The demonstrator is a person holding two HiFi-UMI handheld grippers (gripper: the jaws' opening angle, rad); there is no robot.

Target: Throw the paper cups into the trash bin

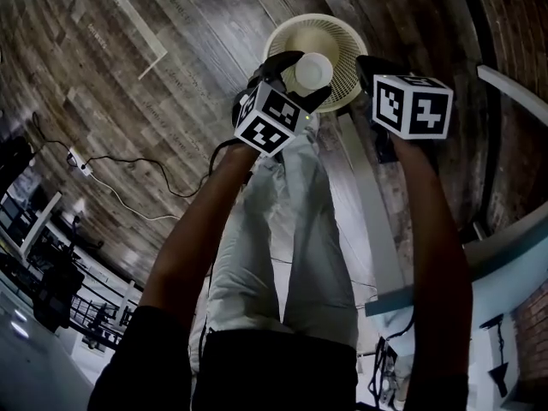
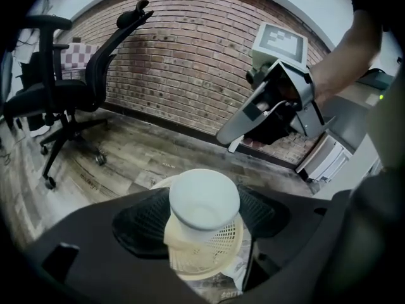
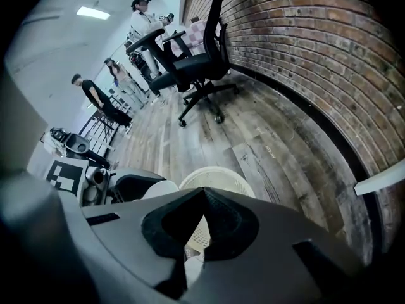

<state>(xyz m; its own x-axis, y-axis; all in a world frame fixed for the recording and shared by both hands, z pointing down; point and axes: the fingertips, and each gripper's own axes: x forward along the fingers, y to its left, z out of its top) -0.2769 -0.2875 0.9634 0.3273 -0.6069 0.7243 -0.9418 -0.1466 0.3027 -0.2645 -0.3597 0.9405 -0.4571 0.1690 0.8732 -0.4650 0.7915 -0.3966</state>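
Fingers (image 2: 142, 223) of the left gripper (image 1: 299, 80) stand wide apart yet clamped on the paper cup (image 2: 204, 198). The black pads press its sides just under the rim, and the open mouth faces back toward us. The cup hangs in the air over the trash bin (image 1: 341, 43), a cream mesh basket on the wooden floor (image 1: 171, 75) at twelve o'clock from our feet. In the left gripper view the basket shows directly beneath the cup, spilling out a little toward five o'clock.

We judge the step in hand to be the drop itself, and the aim looks nearly right. To do it well we want the cup's base pointing into the middle of the basket mouth, not at the near rim at six o'clock. A small nudge forward would help before we let go. Then we part both fingers evenly and without a flick. A paper cup is light, so a sideways twitch could send it onto the rim or out over the floor. Lowering the gripper closer to the mouth first would shorten the fall.

At three o'clock of the left one, the right gripper (image 3: 202, 215) has its pads pressed together on nothing. It is best held clear of the bin's mouth so the cup cannot glance off it.
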